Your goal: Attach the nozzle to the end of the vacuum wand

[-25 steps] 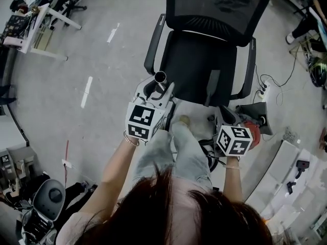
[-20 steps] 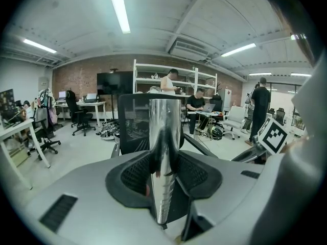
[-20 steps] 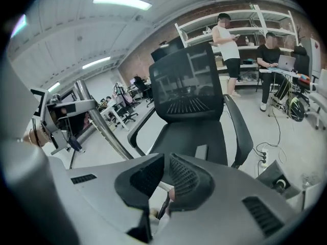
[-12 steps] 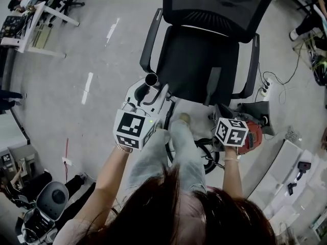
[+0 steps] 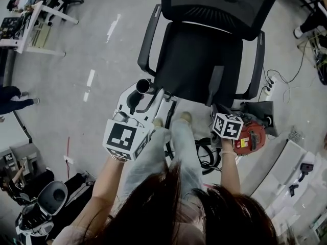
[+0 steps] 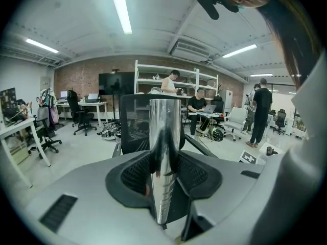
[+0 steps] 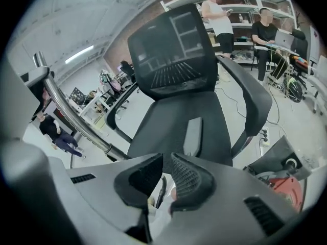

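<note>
My left gripper [image 5: 144, 99] [image 6: 164, 154] is shut on the chrome vacuum wand [image 6: 164, 137], which runs straight out between its pads. The wand's open end [image 5: 143, 87] points up beside the chair's left armrest. A flat grey nozzle [image 5: 216, 86] [image 7: 192, 136] lies on the black chair seat [image 5: 194, 60]. My right gripper [image 5: 220, 112] [image 7: 164, 163] hangs low in front of the seat, near the red vacuum body [image 5: 250, 139]. Its jaws are just parting, a narrow slit between the pads with nothing in it. The wand [image 7: 66, 114] crosses that view at the left.
The office chair's armrests [image 5: 147, 40] [image 5: 258, 60] flank the seat. A power strip and cables [image 5: 270, 83] lie on the floor at the right. Desks [image 5: 38, 19] stand far left. The person's legs and shoes [image 5: 171, 131] are between the grippers. People stand and sit in the background.
My right gripper has sunk toward the floor and tipped further down. The left gripper keeps hold of the wand and has not really moved.
</note>
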Demonstrator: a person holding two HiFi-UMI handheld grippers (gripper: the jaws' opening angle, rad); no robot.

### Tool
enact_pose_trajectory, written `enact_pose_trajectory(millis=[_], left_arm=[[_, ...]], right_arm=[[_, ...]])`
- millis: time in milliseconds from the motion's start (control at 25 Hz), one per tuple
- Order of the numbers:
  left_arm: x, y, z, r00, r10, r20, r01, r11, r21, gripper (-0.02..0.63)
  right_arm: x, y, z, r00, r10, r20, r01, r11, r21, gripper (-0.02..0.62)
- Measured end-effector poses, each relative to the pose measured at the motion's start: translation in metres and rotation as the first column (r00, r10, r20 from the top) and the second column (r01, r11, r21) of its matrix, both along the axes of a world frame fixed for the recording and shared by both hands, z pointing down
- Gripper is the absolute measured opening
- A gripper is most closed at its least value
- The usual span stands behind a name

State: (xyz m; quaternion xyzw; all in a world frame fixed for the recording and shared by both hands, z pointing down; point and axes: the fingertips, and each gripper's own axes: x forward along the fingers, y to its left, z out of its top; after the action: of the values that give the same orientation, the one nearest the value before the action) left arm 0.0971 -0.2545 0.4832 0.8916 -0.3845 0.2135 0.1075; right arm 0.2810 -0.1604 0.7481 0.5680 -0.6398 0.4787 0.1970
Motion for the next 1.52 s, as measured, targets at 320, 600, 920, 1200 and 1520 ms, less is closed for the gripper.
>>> enact_pose_trajectory(millis=[320, 600, 920, 1200, 1520], left_arm=[[0.000, -0.008, -0.003, 0.997, -0.049, -0.064, 0.051, 0.998, 0.025, 0.155], [0.000, -0.002, 0.004, 0.998, -0.021, -0.051, 0.021, 1.000, -0.011, 0.155], [-0.001, -0.018, 0.008, 0.996, -0.060, -0.063, 0.060, 0.998, -0.006, 0.155], [-0.003, -0.024, 0.013, 0.994, -0.085, -0.062, 0.084, 0.996, -0.019, 0.155], [-0.004, -0.025, 0.013, 0.994, -0.093, -0.061, 0.092, 0.996, -0.020, 0.155]], right_arm=[[0.002, -0.009, 0.045, 0.999, 0.013, 0.031, -0.011, 0.999, -0.053, 0.106], [0.004, -0.014, 0.079, 0.999, 0.022, 0.040, -0.016, 0.992, -0.128, 0.118], [0.003, -0.026, 0.123, 0.998, 0.038, 0.050, -0.027, 0.980, -0.198, 0.161], [0.010, -0.030, 0.149, 0.997, 0.070, 0.036, -0.060, 0.972, -0.225, 0.170], [0.014, -0.034, 0.172, 0.996, 0.082, 0.025, -0.072, 0.960, -0.272, 0.175]])
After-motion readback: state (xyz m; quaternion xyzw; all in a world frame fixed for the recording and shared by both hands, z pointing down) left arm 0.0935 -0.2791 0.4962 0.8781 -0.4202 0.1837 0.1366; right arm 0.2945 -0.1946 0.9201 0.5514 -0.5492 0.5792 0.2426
